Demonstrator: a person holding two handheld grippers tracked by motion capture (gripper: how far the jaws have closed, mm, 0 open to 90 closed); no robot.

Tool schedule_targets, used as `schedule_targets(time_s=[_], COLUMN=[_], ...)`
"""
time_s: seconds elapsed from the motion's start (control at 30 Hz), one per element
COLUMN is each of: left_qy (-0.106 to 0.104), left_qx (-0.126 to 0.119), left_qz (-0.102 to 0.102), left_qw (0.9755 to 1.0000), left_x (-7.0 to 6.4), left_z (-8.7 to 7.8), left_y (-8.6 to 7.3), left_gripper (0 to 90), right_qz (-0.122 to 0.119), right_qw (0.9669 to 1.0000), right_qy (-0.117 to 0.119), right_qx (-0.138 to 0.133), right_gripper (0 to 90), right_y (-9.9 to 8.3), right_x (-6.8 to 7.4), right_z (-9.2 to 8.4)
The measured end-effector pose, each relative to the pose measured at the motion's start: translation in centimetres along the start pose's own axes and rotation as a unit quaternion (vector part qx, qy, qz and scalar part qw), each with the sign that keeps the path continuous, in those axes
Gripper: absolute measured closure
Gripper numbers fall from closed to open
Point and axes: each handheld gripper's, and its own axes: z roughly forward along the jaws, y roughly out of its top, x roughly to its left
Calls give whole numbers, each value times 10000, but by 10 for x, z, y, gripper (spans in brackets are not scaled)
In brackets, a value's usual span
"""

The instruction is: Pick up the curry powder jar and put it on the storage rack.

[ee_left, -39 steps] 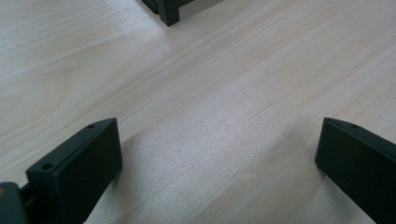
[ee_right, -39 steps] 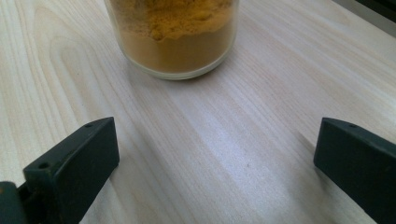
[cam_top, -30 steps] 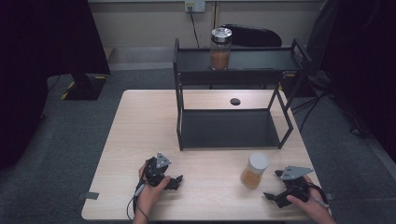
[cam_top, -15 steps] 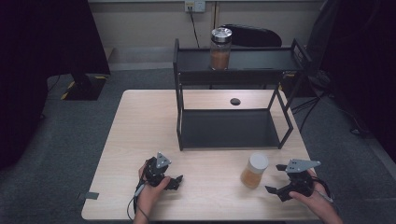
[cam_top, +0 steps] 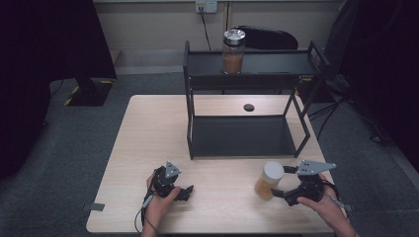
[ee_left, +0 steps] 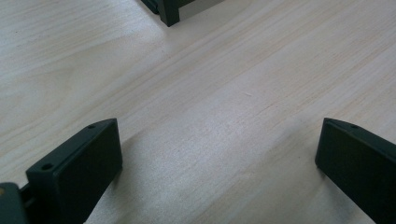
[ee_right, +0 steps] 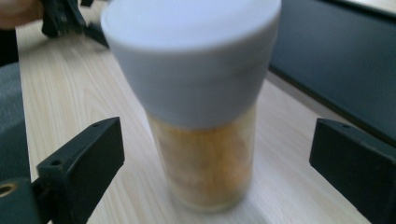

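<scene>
The white-lidded jar (ee_right: 201,116) of orange contents stands on the worktop (cam_top: 148,128) between the right gripper (cam_top: 284,181) jaws, which have just been closing but remain clear of it; the left gripper (cam_top: 187,191) jaws gape over bare wood

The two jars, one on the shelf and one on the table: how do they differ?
The shelf jar has a shiny metal-look lid; the table jar has a plain white cap. The shelf jar stands on the black rack's top tier, far from both hands; the table jar stands on the table between the right gripper's open jaws, untouched. Both are upright, clear, with orange-brown contents.
</scene>
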Motion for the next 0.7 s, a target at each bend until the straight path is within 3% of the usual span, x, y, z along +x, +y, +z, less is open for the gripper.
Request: schedule_targets(time_s=[0.37, 0.7], left_qy=[2, 2], left_qx=[8, 10], left_qz=[20, 20], left_qw=[10000, 10000], left_x=[0, 0], left_z=[0, 0], left_y=[0, 0], left_gripper=[0, 0], right_qz=[27, -61], right_qw=[9988, 9992], right_qy=[201, -25], right_qx=[-450, -387], right_gripper=[309, 345], right_y=[-1, 8], right_x=[-2, 1], right_z=[22, 19])
